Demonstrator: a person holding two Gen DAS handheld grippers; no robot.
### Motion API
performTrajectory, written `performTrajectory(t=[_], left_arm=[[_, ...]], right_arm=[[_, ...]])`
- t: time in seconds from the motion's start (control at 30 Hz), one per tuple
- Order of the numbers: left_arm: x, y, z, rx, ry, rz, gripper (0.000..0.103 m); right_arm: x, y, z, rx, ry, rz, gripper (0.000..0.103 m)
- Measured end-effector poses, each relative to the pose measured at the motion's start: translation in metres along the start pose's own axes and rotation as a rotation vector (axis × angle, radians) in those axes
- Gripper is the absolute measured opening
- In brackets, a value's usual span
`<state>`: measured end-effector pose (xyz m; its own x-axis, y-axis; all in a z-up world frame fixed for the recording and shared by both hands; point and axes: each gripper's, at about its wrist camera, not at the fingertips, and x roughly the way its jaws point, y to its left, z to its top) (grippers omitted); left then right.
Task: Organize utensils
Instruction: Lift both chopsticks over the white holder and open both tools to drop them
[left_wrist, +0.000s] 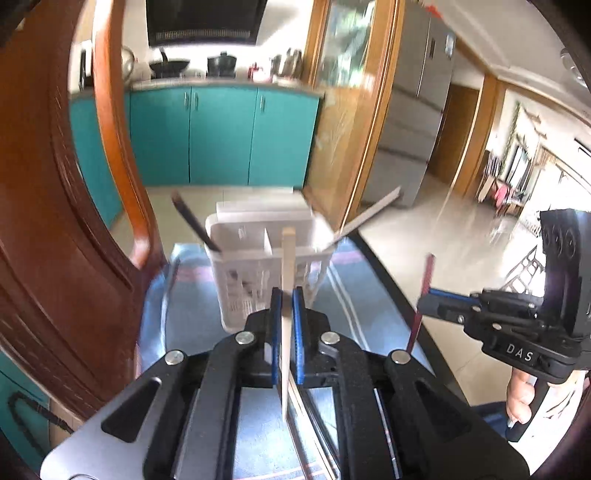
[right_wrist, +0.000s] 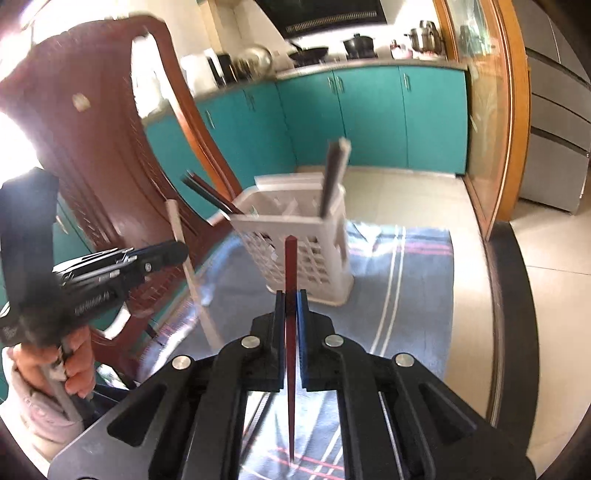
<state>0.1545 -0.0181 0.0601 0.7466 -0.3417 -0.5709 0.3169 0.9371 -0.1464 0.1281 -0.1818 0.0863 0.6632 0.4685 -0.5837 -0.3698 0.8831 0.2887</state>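
Observation:
My left gripper (left_wrist: 287, 295) is shut on a pale cream chopstick (left_wrist: 288, 258) that stands upright between its blue pads, in front of the white slotted utensil basket (left_wrist: 236, 295). My right gripper (right_wrist: 291, 297) is shut on a dark red chopstick (right_wrist: 290, 258), also upright, with the basket (right_wrist: 306, 258) just beyond it. In the left wrist view the right gripper (left_wrist: 424, 299) hangs to the right with the red chopstick (left_wrist: 426, 273). The right wrist view shows the left gripper (right_wrist: 181, 251) with the cream chopstick (right_wrist: 177, 225) at the left. Dark chopsticks (left_wrist: 192, 225) and a grey one (left_wrist: 369, 216) lean out of the basket.
The basket stands on a blue striped cloth (right_wrist: 406, 280) over a dark glass table (right_wrist: 513, 295). A brown wooden chair (left_wrist: 55, 221) rises close at the left. Teal kitchen cabinets (left_wrist: 221, 136), a wooden door frame (left_wrist: 369, 110) and a tiled floor lie beyond.

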Motion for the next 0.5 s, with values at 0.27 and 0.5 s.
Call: performTrajectory(t=[0.27, 0.5], left_arm=[[-0.063, 0.02, 0.078, -0.072, -0.255, 0.034, 0.007], [-0.064, 0.036, 0.11, -0.208, -0.444, 0.105, 0.007]], right_arm=[[-0.047, 0.018, 0.079, -0.003, -0.216, 0.037, 0.007], [-0.044, 0.008, 0.12, 0.078, -0.49, -0.1, 0.007]])
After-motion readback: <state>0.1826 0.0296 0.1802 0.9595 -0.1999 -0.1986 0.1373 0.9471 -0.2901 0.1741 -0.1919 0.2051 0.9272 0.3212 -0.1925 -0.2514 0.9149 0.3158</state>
